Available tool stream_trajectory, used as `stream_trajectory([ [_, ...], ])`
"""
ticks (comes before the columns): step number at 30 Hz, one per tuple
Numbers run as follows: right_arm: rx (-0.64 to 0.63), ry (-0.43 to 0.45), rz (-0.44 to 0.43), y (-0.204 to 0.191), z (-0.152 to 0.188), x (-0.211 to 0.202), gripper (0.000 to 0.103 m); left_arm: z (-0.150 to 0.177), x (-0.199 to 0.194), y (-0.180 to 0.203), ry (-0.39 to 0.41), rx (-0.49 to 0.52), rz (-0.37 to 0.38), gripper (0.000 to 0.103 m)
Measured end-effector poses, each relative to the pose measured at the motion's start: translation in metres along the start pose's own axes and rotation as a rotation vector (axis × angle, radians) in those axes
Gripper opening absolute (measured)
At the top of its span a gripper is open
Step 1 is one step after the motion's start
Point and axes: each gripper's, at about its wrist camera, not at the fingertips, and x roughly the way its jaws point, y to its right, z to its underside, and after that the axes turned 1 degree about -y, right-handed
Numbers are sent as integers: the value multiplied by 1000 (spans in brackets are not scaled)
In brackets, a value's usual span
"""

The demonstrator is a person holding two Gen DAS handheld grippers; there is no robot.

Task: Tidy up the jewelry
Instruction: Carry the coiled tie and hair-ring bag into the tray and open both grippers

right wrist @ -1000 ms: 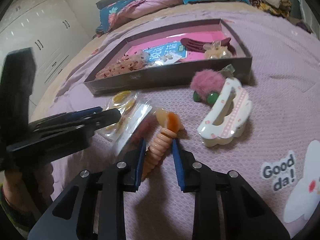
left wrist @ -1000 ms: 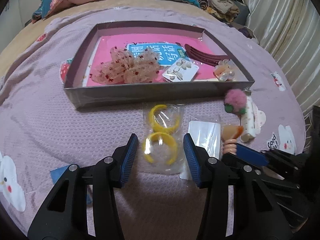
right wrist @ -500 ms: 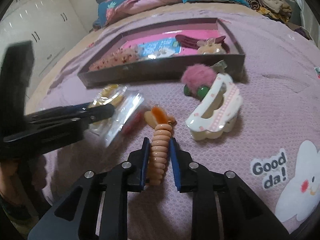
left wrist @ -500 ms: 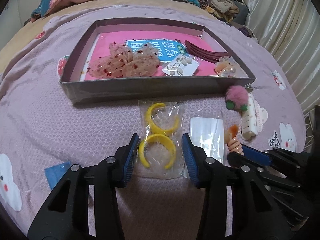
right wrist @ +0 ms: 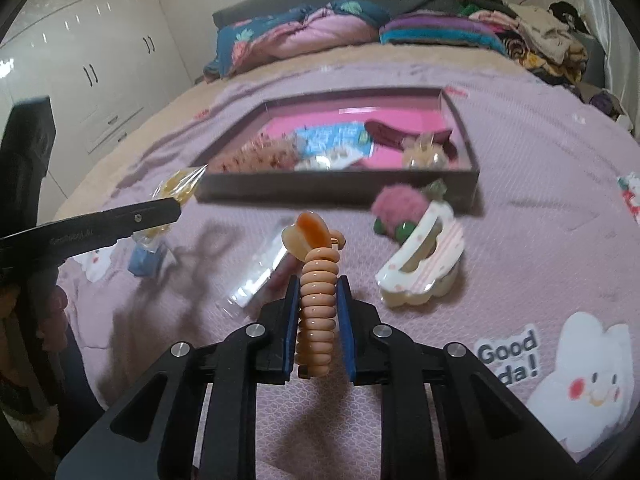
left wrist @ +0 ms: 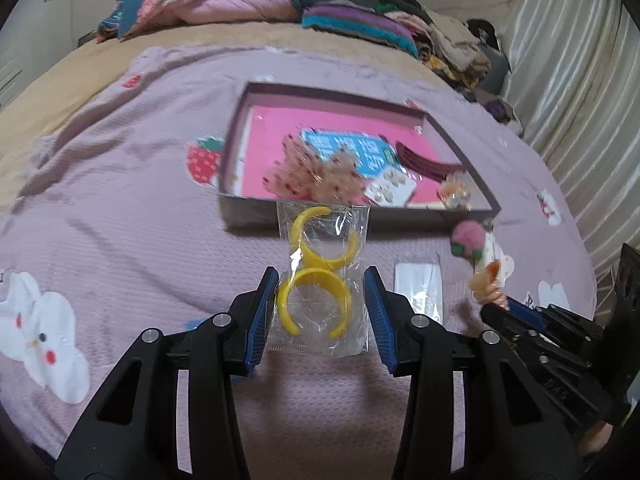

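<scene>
Right gripper (right wrist: 318,312) clamps coil tie (right wrist: 318,300); left gripper (left wrist: 320,312) grips bag (left wrist: 320,280) (apparently).

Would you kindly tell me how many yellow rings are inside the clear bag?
2: one ring sits between the left gripper fingers, the other ring just beyond it, toward the tray.

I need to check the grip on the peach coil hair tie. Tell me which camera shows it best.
The right wrist view: the coil hair tie fills the centre, pinched between the right gripper pads. In the left wrist view it is small, blurred, at the right edge, with the grip hidden.
</scene>
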Motion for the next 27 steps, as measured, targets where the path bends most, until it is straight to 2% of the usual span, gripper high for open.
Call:
stream_trajectory([
  [14, -12, 129, 27, 11, -32, -40, 18, -29, -26, -16, 95, -50, -3, 36],
  [27, -3, 215, 58, 28, -74, -53, 18, -70, -12, -1, 128, 18, 5, 36],
])
